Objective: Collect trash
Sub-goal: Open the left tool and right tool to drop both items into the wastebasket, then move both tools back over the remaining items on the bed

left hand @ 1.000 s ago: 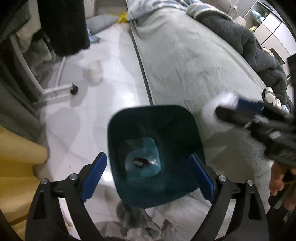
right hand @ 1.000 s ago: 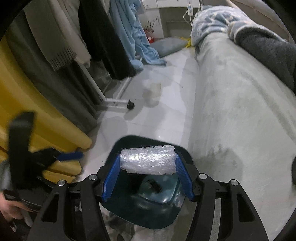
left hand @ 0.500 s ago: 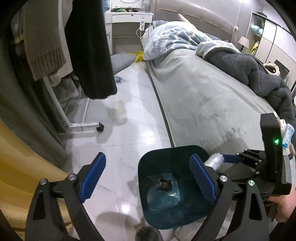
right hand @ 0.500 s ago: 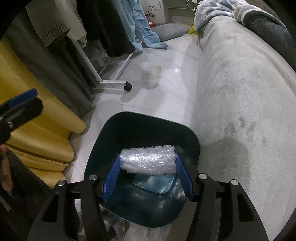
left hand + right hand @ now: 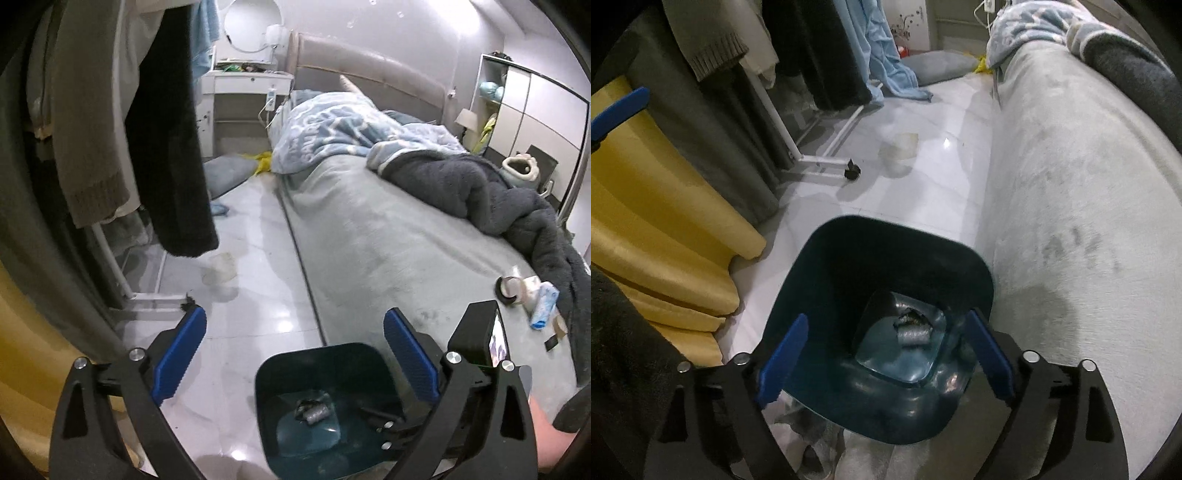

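A dark teal bin [image 5: 820,291] stands on the white floor beside the bed. At its bottom lies a roll of bubble wrap [image 5: 916,332], free of any grip. My right gripper [image 5: 886,358] hangs over the bin mouth, its jaws opening with nothing between the blue pads. My left gripper [image 5: 295,354] is higher and further back, jaws opening and empty, looking over the bin [image 5: 266,373] and the roll [image 5: 314,408]. On the bed lie a tape roll [image 5: 508,290] and a blue tissue pack [image 5: 543,302]. A crumpled clear cup [image 5: 221,266] sits on the floor.
The grey bed [image 5: 1071,184] runs along the right with a dark blanket [image 5: 480,195]. A wheeled clothes rack [image 5: 820,158] with hanging garments and yellow fabric [image 5: 665,221] line the left. A narrow floor strip runs between them.
The right gripper opened and the bubble wrap roll dropped from its pads to the bottom of the bin. The left gripper rose and tilted up, bringing the bed and room into view.
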`<state>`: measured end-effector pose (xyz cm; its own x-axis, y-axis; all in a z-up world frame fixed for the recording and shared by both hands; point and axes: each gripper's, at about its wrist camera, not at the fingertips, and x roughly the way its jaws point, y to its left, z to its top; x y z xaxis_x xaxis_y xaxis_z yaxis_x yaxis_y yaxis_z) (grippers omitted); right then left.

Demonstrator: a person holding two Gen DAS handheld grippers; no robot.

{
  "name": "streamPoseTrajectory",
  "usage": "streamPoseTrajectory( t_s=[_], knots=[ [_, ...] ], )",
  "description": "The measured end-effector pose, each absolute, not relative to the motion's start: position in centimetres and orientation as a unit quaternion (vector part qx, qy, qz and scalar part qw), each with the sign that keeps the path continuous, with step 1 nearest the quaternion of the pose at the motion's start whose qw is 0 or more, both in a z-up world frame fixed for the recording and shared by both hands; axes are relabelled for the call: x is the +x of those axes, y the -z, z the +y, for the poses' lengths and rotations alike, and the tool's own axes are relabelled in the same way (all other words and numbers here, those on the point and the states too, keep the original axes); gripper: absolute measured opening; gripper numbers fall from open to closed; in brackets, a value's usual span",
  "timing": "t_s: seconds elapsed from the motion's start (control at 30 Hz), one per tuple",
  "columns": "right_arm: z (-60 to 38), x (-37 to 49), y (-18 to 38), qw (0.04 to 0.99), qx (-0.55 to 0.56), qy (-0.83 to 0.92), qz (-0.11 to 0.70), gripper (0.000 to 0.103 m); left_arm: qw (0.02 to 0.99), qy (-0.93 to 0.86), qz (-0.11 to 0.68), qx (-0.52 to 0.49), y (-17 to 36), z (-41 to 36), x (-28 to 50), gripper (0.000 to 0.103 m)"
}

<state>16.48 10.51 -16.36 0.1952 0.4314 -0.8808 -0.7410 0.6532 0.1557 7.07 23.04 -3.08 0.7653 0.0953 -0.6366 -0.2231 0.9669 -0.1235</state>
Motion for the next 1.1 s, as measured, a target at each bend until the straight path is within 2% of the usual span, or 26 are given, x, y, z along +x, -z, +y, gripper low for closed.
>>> streamPoseTrajectory(
  t_s=[0.3, 1.1],
  knots=[
    [6.9, 16.8, 12.6, 0.793, -0.121, -0.377, 0.463, 0.099, 0.948, -0.075, 0.302, -0.066, 0.6, 19.8, 7.7, 0.100],
    [-7.7, 18.6, 5.7, 0.887, -0.083, -0.272, 0.363, 0.100, 0.945, -0.002, 0.319, -0.069, 0.7, 9.8, 11.8, 0.100]
  ],
)
